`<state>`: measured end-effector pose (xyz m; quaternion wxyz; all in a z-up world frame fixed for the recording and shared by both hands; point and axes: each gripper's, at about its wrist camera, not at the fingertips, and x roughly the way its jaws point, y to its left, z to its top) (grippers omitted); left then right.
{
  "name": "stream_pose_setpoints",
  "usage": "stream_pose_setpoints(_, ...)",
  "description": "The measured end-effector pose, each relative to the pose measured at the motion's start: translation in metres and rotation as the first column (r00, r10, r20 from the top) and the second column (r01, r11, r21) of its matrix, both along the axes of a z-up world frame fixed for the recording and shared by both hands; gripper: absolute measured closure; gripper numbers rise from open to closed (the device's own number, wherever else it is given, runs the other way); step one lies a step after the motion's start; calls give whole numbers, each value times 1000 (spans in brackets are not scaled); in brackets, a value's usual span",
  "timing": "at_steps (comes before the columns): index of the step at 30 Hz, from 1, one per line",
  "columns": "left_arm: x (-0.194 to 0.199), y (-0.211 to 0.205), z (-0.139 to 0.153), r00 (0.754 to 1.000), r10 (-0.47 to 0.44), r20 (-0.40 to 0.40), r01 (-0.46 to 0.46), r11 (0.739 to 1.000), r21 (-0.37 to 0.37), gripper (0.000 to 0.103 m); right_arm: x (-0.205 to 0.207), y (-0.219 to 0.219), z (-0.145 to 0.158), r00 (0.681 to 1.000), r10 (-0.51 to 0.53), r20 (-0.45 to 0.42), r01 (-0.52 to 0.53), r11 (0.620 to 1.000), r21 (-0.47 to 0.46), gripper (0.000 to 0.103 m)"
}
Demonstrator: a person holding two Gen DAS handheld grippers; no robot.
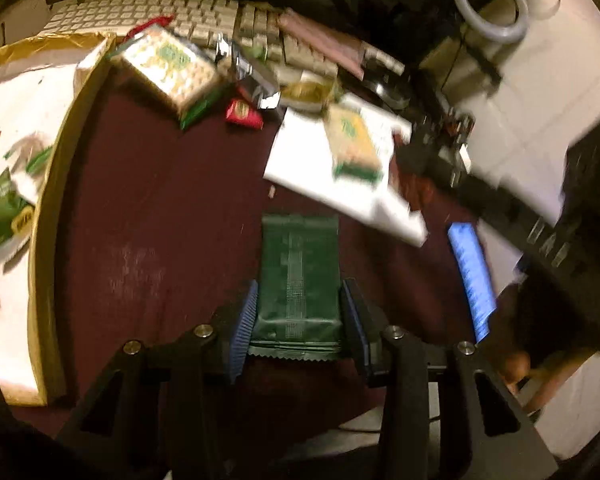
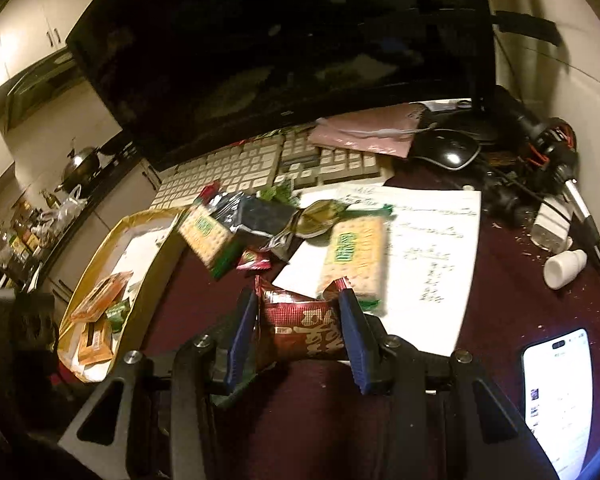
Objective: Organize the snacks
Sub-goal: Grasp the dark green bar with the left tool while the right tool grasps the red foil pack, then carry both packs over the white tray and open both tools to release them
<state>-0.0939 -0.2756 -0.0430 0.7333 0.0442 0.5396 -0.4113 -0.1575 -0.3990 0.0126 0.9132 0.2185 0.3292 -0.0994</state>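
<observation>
My left gripper (image 1: 298, 294) is shut on a dark green snack packet (image 1: 298, 280) and holds it over the dark red table. My right gripper (image 2: 298, 300) is shut on a red snack packet (image 2: 300, 326). A gold-rimmed tray (image 1: 48, 216) at the left holds a green packet (image 1: 4, 212); in the right wrist view the tray (image 2: 152, 268) holds orange packets (image 2: 100, 292). Two cracker packs (image 1: 170, 68) (image 1: 354, 142), a small red packet (image 1: 244, 114) and silver wrappers (image 1: 252, 76) lie in a loose pile ahead. The cracker packs (image 2: 208, 232) (image 2: 356, 256) also show in the right wrist view.
A white keyboard (image 2: 260, 164), a dark monitor (image 2: 280, 52) and a black mouse (image 2: 446, 148) stand behind the pile. White paper (image 2: 432, 248) lies under one cracker pack. A lit phone (image 2: 558, 396) lies at the right, with cables and a small white bottle (image 2: 564, 266) beyond.
</observation>
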Motion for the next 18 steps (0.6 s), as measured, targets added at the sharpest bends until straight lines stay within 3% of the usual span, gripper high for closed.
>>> stream_pose_setpoints(2, -4, -4, -4, 999, -10, 46, 9, 1000, 24, 54, 2, 3, -2, 1000, 2, -6, -2, 1000, 2, 61)
stream_pose_setpoints(5, -12, -18, -4, 989, -65, 136, 50, 992, 117, 50, 0, 5, -2, 1000, -2, -11, 2, 1000, 7, 61)
stream_pose_setpoints(7, -18, -27, -5, 975, -104, 196, 67, 980, 188, 51, -2, 7, -1, 1000, -10, -12, 10, 1000, 6, 61)
stream_pose_setpoints(8, -20, -30, -6, 969, -110, 219, 61, 973, 220, 58, -3, 6, 0, 1000, -11, -11, 11, 1000, 5, 61)
stream_pose_setpoints(10, -20, -31, -6, 964, -116, 239, 56, 968, 246, 58, -5, 6, 1, 1000, -19, -11, 19, 1000, 5, 61)
stream_pose_setpoints(12, -16, -23, -2, 970, -94, 224, 43, 975, 220, 58, -7, 6, 2, 1000, -21, -5, 21, 1000, 11, 61)
stream_pose_setpoints(15, -13, 2, 18, 974, -37, 224, 19, 996, 85, 58, -9, 8, 4, 1000, -12, 21, 11, 1000, 21, 61)
stream_pose_setpoints(18, 0, 30, 41, 971, 54, 234, -56, 998, 0, 59, -4, 14, 5, 998, 34, 49, -37, 997, 64, 61)
